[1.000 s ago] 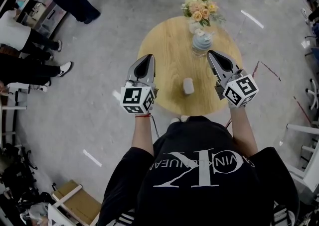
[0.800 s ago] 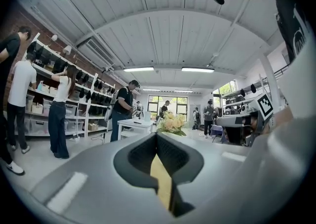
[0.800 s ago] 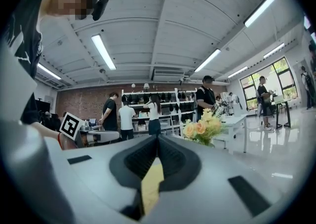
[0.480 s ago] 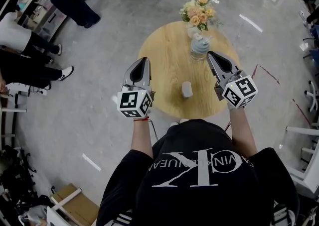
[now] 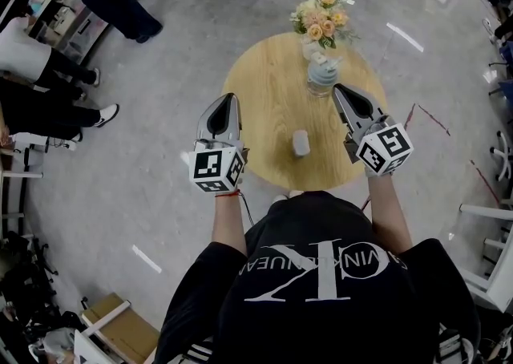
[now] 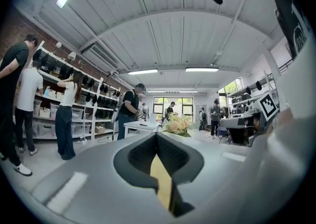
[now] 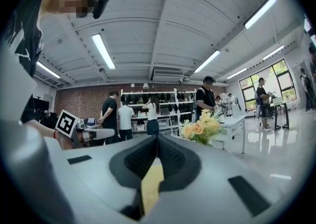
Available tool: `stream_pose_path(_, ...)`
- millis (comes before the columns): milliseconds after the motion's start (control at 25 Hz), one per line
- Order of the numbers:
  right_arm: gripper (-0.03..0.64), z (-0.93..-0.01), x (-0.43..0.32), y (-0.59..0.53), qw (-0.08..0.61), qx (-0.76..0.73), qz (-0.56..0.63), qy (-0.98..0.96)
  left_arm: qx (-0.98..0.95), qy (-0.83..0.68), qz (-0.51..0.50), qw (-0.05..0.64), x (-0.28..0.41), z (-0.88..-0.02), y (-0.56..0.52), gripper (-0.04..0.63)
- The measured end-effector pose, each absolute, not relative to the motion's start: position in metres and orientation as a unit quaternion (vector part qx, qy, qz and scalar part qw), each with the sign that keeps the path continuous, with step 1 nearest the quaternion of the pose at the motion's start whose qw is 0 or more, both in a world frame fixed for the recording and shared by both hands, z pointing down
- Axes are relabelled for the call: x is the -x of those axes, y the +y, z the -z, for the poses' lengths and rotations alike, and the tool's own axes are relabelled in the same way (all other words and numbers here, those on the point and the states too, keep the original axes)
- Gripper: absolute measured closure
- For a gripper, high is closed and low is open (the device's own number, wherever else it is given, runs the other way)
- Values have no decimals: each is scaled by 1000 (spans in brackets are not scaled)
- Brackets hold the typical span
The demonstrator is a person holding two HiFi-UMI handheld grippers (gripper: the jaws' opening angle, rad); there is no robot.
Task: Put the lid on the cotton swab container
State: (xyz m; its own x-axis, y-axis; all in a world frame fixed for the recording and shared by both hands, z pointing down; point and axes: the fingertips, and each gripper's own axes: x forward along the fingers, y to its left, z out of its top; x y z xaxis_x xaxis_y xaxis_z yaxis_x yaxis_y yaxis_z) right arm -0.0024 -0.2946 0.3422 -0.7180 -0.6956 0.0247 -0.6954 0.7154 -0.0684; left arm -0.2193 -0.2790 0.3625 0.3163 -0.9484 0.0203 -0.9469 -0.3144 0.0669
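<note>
Hovering over the table (image 5: 264, 74), the left gripper (image 5: 227, 99) and right gripper (image 5: 339, 88) are both showing jaws pressed together, empty. The lid (image 5: 301, 143) is lying between them; the container (image 5: 323, 75) is standing farther off, beside the flowers (image 5: 322, 16).

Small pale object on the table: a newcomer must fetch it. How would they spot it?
Find the round wooden table. Near its middle, the small pale object stands alone. Unlike the bluish jar beside the flowers, it is whitish and nearer the person.

Bright, even light from ceiling tubes (image 7: 103, 51); fisheye bending, dark vignetted corners.
</note>
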Motion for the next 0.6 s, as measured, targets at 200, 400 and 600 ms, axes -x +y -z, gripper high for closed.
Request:
stream_pose_path(200,600,-344,3,-292,0,373,40,927,-804,-594,21,37,225,-360,-277,583)
stream_pose_path(400,600,-347,3,-291,1,374,47,926,-800,-598,25,40,228,-361,-274,584)
stream_pose_path(600,600,-350,4,-288,1,372,49,927,-796,-603,30,44,231,-363,-272,584)
